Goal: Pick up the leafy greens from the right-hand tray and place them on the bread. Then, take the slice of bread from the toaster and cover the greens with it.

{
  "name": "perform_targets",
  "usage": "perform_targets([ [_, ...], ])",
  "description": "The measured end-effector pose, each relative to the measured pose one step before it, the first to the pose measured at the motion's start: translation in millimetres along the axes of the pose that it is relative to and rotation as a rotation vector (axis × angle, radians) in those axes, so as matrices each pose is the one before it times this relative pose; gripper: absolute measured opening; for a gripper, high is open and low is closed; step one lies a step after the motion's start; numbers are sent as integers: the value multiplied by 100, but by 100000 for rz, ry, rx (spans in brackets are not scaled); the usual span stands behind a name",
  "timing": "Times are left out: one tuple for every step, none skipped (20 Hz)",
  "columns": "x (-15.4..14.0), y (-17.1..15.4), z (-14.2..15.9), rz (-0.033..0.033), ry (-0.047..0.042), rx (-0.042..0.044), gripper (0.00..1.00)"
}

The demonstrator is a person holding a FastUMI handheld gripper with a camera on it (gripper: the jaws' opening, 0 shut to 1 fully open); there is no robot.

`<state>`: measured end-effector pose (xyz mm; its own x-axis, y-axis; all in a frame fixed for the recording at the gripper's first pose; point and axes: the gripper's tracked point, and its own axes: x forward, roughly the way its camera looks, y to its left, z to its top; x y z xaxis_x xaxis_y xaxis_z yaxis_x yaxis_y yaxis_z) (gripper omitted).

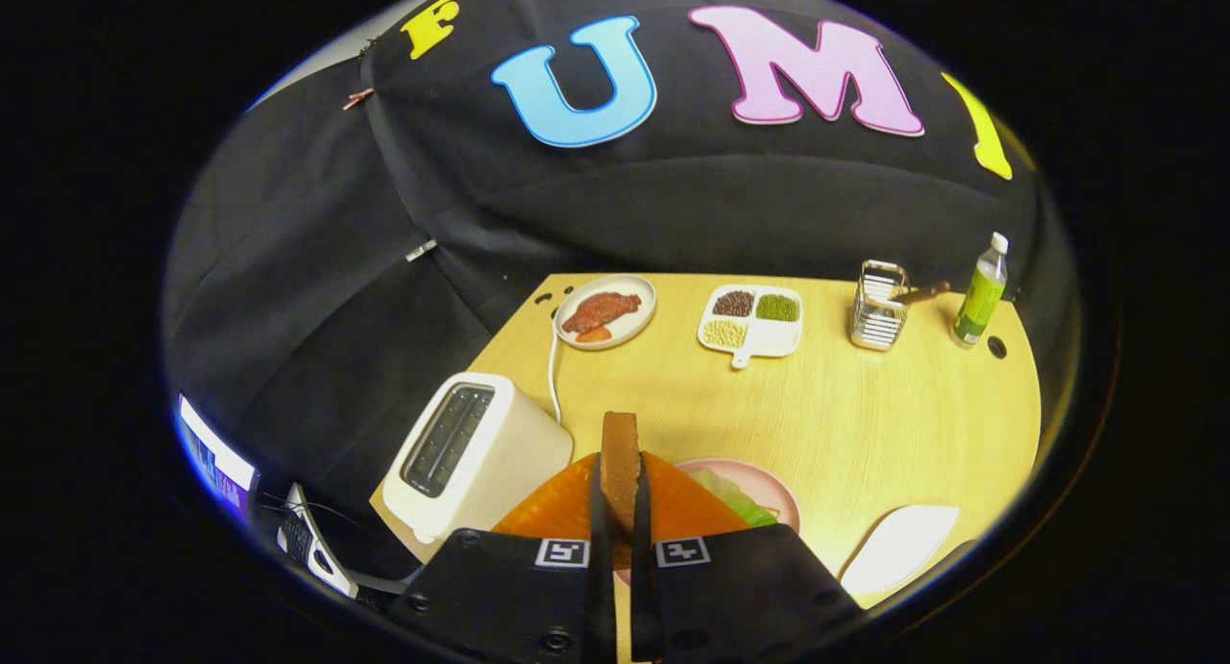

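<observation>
Bread slice (620,462) stands on edge between the gripper (621,510) fingers, both pressing its faces, so the claw is narrow and holds it above the wooden table (865,414). Just beyond the fingers, at about one o'clock, the pink plate (774,486) carries the leafy greens (735,499), partly hidden behind the fingers. At ten o'clock the white toaster (476,453) sits near the table's edge, slots showing dark. Farther off at twelve o'clock lie a plate of meat (605,311) and a divided dish of beans (750,324); at two o'clock stand a metal rack (877,306) and a green bottle (980,291). A white tray (903,547) lies at four o'clock.
</observation>
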<state>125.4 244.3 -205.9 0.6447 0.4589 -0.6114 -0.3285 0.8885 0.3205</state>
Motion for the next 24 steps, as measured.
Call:
perform_targets([
  [430,-528,-761,483,1390,1273,10],
  [308,-475,-804,241,1500,1547,10],
  [544,-413,-662,1078,1592,1745,10],
  [336,-373,-753,827,1337,1298,10],
  [396,-315,-404,950,1060,1036,10],
  [429,-190,-394,1111,980,504,10],
  [450,-358,-335,629,846,-405,10],
  [286,-408,-222,472,743,-635,10],
  [359,-374,-242,314,615,-642,10],
  [227,-290,-209,334,234,-270,10],
  [217,-416,-197,266,325,105,10],
  [175,-457,-379,-219,475,405,10],
  [169,-450,-362,-189,506,1240,10],
  [73,-311,-344,50,144,1407,11],
  [97,-428,-318,-170,330,590,11],
  [-49,-683,-321,-1459,138,-478,11],
  [51,-761,-227,-1909,89,-451,11],
  [-80,-369,-111,-489,-164,696,13],
  [49,-414,-233,-653,83,913,15],
  [-62,-794,-167,-2134,232,361,17],
  [155,-872,-122,-2264,334,-462,27],
  [-2,-465,-290,-800,608,152,30],
  [187,-522,-317,-1187,819,-84,34],
  [3,-328,-228,-514,338,34,39],
])
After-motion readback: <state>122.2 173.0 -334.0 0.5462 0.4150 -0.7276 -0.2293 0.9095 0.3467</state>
